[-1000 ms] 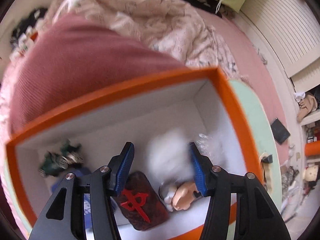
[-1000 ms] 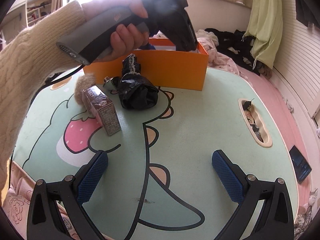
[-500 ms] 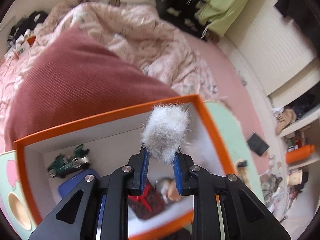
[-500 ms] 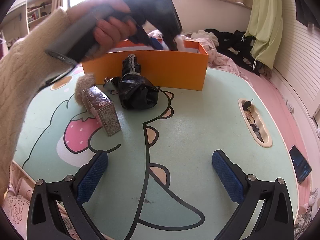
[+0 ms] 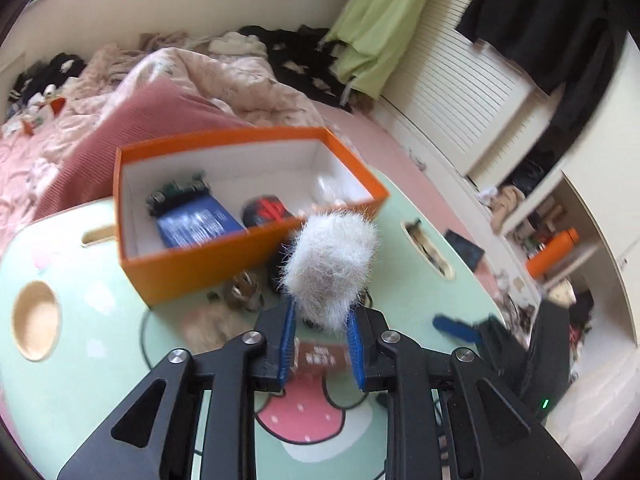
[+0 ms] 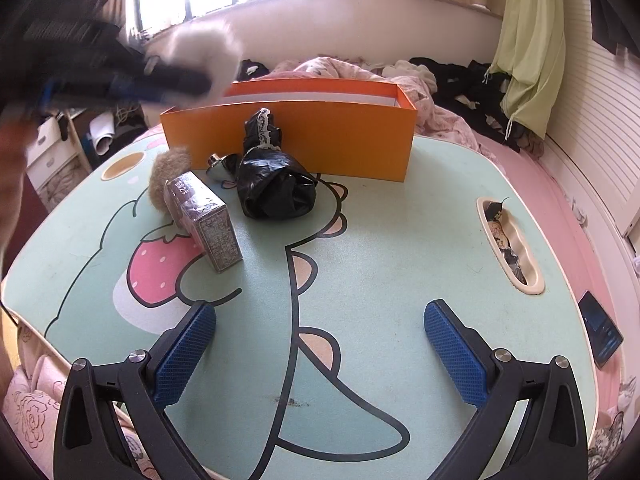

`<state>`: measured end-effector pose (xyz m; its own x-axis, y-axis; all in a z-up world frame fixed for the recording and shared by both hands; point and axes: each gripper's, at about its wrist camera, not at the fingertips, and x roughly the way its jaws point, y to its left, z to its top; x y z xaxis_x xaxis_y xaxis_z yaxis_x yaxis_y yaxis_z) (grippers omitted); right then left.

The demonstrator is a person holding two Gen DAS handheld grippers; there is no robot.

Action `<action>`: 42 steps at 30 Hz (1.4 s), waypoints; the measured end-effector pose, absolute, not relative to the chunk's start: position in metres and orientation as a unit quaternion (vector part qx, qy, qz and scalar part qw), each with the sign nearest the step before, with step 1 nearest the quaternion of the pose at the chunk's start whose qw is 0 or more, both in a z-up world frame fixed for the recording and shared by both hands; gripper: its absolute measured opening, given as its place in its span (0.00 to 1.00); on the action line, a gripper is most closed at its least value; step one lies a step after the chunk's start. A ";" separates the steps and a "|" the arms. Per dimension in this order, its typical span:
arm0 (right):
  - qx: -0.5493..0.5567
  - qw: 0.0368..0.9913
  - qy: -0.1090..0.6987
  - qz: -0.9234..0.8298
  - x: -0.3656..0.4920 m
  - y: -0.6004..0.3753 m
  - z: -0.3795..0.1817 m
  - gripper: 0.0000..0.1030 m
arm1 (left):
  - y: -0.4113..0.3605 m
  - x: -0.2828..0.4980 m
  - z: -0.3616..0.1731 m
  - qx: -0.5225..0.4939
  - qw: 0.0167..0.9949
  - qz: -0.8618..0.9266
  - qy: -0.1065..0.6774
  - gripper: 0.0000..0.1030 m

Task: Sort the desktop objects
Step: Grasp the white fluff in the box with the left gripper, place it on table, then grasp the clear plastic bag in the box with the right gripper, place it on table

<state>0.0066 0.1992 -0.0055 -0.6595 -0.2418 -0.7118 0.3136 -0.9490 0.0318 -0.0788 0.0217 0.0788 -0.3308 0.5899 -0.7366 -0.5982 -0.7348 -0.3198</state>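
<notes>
Mint table (image 6: 400, 216), blurred left gripper (image 5: 320, 334) clamping pompom (image 5: 334, 268)

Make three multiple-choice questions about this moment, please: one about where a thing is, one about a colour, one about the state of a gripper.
1. Where is the black plastic bag?
A. inside the box
B. on the table in front of the orange box
C. between the right gripper's fingers

2. What colour is the fluffy pompom in the left gripper?
A. white
B. brown
C. green

3. How is the right gripper?
A. shut on the small carton
B. shut on nothing
C. open and empty

Answers: 1 B, the bag lies on the mint table against the box's front wall. 2 A, the fur between the blue pads is white; the brown pompom lies on the table. 3 C, its pads stand far apart over bare table.
</notes>
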 end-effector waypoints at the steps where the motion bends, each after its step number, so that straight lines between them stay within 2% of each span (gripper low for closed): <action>1: 0.383 0.153 0.047 -0.910 0.007 0.199 -0.006 1.00 | 0.018 -0.075 0.077 -0.441 0.371 0.817 0.003 0.29; 2: 0.383 0.153 0.047 -0.910 0.007 0.199 -0.005 1.00 | 0.016 -0.074 0.076 -0.437 0.366 0.821 0.002 0.31; 6: 0.383 0.153 0.046 -0.910 0.006 0.201 -0.004 1.00 | -0.014 -0.067 0.078 -0.413 0.338 0.845 -0.038 0.61; 8: 0.383 0.153 0.046 -0.910 0.006 0.201 -0.004 1.00 | -0.026 -0.057 0.079 -0.401 0.326 0.855 -0.046 0.64; 10: 0.383 0.153 0.046 -0.910 0.007 0.200 -0.004 1.00 | -0.035 -0.043 0.075 -0.398 0.309 0.863 -0.038 0.71; 19: 0.383 0.153 0.046 -0.910 0.007 0.201 -0.004 1.00 | -0.022 0.013 0.024 -0.418 0.240 0.873 0.067 0.74; 23: 0.384 0.153 0.046 -0.910 0.006 0.201 -0.005 1.00 | -0.015 0.024 0.008 -0.387 0.201 0.894 0.100 0.83; 25: 0.384 0.153 0.046 -0.910 0.006 0.201 -0.005 1.00 | -0.013 0.028 0.003 -0.370 0.204 0.902 0.091 0.91; 28: 0.383 0.153 0.047 -0.910 0.007 0.201 -0.005 1.00 | -0.014 0.031 0.001 -0.363 0.210 0.903 0.090 0.91; 30: 0.383 0.153 0.047 -0.910 0.006 0.201 -0.005 1.00 | -0.017 0.029 -0.002 -0.370 0.200 0.903 0.088 1.00; 42: 0.382 0.150 0.050 -0.910 0.009 0.207 -0.001 1.00 | -0.022 0.037 -0.002 -0.348 0.184 0.916 0.075 1.00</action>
<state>0.0091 0.2069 -0.0007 -0.6623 -0.2353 -0.7113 0.3117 -0.9499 0.0239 0.0367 -0.0218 -0.0023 -0.6905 0.2854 -0.6646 -0.3893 -0.9211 0.0090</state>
